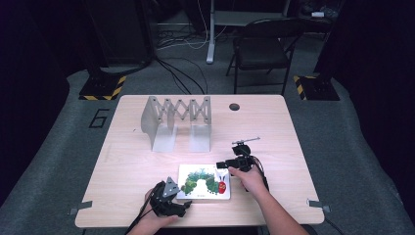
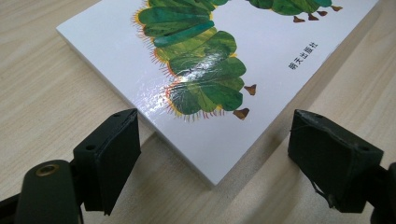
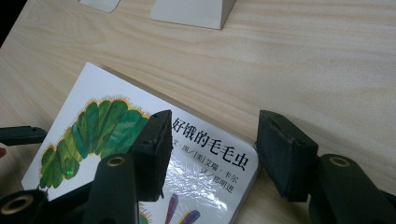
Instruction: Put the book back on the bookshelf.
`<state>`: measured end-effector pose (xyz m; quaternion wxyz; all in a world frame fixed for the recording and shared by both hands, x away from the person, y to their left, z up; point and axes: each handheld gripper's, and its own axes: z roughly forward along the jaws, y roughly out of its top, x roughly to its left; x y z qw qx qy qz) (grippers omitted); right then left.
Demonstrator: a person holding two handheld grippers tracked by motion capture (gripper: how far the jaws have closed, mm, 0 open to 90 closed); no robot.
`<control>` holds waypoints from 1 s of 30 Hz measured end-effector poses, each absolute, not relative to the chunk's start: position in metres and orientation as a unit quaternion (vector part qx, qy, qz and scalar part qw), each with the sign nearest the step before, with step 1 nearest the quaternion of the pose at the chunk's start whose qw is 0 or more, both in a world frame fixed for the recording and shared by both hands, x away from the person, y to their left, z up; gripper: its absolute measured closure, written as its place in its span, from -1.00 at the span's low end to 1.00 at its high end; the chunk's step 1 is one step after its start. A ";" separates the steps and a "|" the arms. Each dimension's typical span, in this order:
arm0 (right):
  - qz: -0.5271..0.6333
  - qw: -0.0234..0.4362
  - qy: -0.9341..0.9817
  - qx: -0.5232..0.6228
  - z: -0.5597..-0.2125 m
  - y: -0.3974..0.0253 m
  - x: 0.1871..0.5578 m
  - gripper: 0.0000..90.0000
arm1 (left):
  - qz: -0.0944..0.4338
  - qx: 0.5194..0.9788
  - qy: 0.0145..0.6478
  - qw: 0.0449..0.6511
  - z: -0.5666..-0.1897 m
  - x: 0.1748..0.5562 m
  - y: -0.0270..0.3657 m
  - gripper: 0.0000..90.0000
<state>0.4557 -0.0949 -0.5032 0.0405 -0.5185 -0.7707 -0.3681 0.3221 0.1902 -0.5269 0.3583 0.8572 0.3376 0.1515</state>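
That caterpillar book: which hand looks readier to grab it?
Probably the left. The left gripper has the book corner between its open jaws; the right gripper, also open, hovers over the far corner.

This place looks like a lab or a recording studio. Dark curtains hang around a grey carpet floor (image 1: 342,132). Stand bases with yellow-black tape (image 1: 103,88), loose cables (image 1: 186,73) and a folding chair (image 1: 262,46) stand behind the wooden worktop (image 1: 274,122).
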 end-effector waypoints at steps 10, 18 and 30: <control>-0.332 0.020 -0.789 -0.516 -0.502 -0.092 0.449 -0.02 | 0.156 0.855 0.347 0.352 -0.526 0.319 0.188 -0.62; -0.333 0.029 -0.785 -0.521 -0.503 -0.092 0.449 -0.04 | 0.153 0.851 0.354 0.358 -0.527 0.317 0.187 -0.62; -0.351 0.044 -0.774 -0.525 -0.503 -0.094 0.453 -0.04 | 0.157 0.850 0.355 0.355 -0.527 0.317 0.186 -0.66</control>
